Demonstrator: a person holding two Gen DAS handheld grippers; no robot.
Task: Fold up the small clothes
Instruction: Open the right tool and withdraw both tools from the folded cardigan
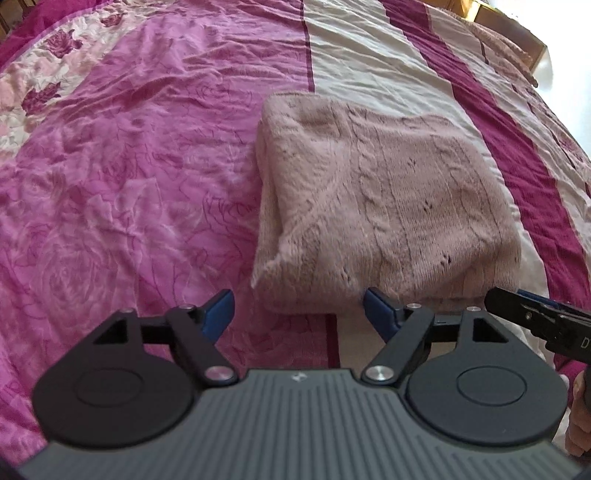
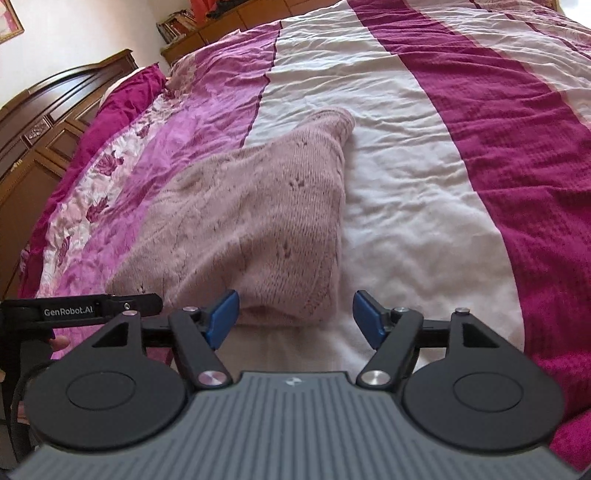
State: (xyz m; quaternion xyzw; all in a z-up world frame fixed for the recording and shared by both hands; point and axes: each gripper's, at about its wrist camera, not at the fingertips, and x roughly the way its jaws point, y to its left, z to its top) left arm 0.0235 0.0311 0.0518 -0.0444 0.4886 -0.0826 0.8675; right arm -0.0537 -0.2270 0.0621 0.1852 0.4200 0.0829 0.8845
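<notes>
A pale pink knitted sweater (image 1: 384, 206) lies folded into a thick rectangle on the bed. My left gripper (image 1: 299, 314) hangs just short of its near edge, jaws wide apart, nothing between the blue pads (image 1: 219, 314). In the right wrist view the same sweater (image 2: 251, 225) spreads away from my right gripper (image 2: 293, 319), which is open too, its pads clear of the knit's near corner. The right gripper's black body (image 1: 543, 321) shows at the right edge of the left view; the left one's body (image 2: 85, 310) shows at the left edge of the right view.
The bedspread (image 1: 122, 177) has wrinkled pink floral, cream and magenta stripes. A dark wooden headboard (image 2: 40, 122) stands at the left in the right wrist view, with shelves (image 2: 221, 26) behind the bed. A hand (image 1: 578, 424) grips the right handle.
</notes>
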